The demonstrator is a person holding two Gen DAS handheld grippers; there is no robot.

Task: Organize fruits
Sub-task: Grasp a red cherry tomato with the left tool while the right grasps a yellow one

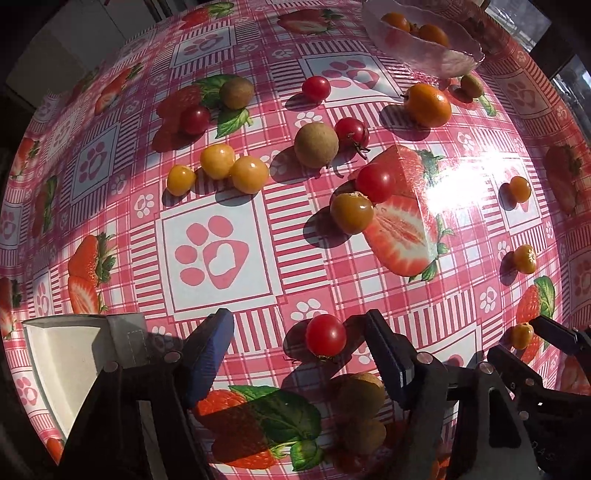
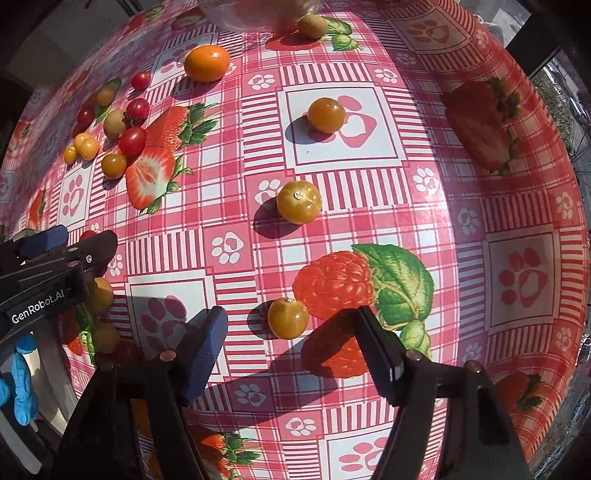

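My left gripper (image 1: 301,332) is open, its fingers on either side of a red cherry tomato (image 1: 325,335) lying on the tablecloth. My right gripper (image 2: 291,326) is open around a small orange-yellow tomato (image 2: 287,318) on the cloth. Several more fruits are scattered on the table: red tomatoes (image 1: 375,182), yellow ones (image 1: 249,174), brown kiwi-like fruits (image 1: 316,145), an orange fruit (image 1: 427,103). A clear glass bowl (image 1: 443,55) at the far right holds two orange fruits (image 1: 433,34). The left gripper also shows at the left of the right wrist view (image 2: 70,247).
The table wears a pink checked cloth (image 1: 221,251) printed with strawberries and paw prints. Two kiwi-like fruits (image 1: 360,393) lie under my left gripper. A white object (image 1: 66,362) sits at the near left edge. More orange tomatoes (image 2: 298,202) lie ahead of my right gripper.
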